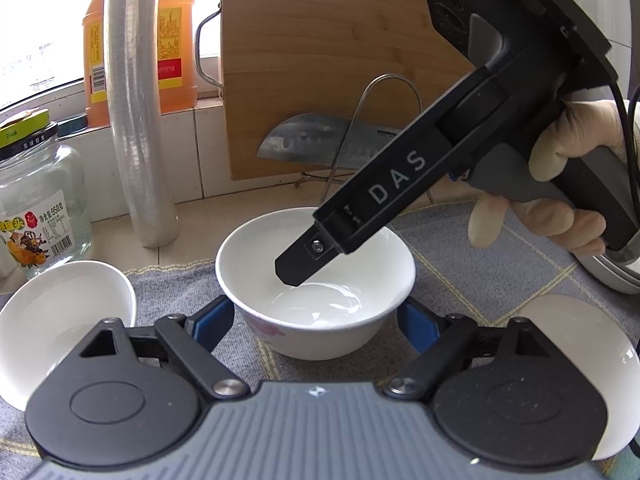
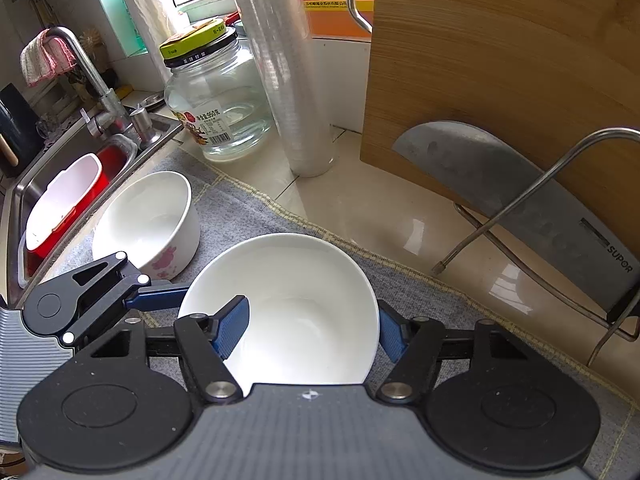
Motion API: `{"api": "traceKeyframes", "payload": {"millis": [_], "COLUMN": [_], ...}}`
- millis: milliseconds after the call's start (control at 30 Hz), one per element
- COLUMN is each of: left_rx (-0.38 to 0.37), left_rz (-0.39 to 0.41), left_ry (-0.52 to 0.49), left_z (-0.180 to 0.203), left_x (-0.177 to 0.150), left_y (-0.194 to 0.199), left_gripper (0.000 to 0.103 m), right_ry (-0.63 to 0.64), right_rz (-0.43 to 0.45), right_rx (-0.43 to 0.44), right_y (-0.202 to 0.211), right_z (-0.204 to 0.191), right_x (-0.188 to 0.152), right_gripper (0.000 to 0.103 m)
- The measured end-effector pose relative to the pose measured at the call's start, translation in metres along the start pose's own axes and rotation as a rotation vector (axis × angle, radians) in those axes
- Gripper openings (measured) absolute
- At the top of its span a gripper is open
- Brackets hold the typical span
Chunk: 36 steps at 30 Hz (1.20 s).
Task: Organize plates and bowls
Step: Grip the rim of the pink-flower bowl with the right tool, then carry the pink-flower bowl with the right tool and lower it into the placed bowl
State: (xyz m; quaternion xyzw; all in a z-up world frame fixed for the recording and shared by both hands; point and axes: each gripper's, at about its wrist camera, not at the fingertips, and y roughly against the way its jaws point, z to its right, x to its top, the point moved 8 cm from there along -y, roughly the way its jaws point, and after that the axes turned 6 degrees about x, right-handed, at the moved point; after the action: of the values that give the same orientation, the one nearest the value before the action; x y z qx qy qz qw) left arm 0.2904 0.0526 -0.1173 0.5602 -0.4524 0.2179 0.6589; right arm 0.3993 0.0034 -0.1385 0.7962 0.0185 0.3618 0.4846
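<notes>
Both grippers angle downward; left gripper clamps the glossy round white bowl from outside; right gripper pinches its rim on grey woven cloth.

Three white bowls show in the left wrist view: a flowered bowl in the middle, a plain bowl to its left, another at the right edge. Behind stand one glass jar, one orange bottle, one roll of cling film, one bamboo cutting board and one cleaver. The right wrist view adds one faucet and one red tub
</notes>
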Motion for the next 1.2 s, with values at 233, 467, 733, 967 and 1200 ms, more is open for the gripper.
{"api": "traceKeyframes", "payload": {"millis": [233, 467, 733, 967, 1200], "left_rx": [-0.003, -0.007, -0.025, -0.056, -0.096], "left_rz": [-0.013, -0.016, -0.014, -0.002, -0.003], "left_ry": [-0.004, -0.015, -0.027, -0.057, -0.093], "left_z": [0.001, 0.004, 0.018, 0.040, 0.067], "left_x": [0.002, 0.012, 0.020, 0.019, 0.013], "left_y": [0.000, 0.013, 0.044, 0.072, 0.094], "left_gripper": [0.088, 0.088, 0.088, 0.088, 0.088], "right_ry": [0.002, 0.014, 0.020, 0.001, -0.047], "right_rz": [0.001, 0.019, 0.051, 0.071, 0.090], "right_rx": [-0.005, -0.012, -0.029, -0.065, -0.105], "right_y": [0.003, 0.016, 0.047, 0.073, 0.101], "right_z": [-0.002, -0.011, -0.029, -0.043, -0.054], "right_x": [0.000, 0.001, -0.006, -0.027, -0.058], "right_gripper": [0.072, 0.072, 0.073, 0.073, 0.073]}}
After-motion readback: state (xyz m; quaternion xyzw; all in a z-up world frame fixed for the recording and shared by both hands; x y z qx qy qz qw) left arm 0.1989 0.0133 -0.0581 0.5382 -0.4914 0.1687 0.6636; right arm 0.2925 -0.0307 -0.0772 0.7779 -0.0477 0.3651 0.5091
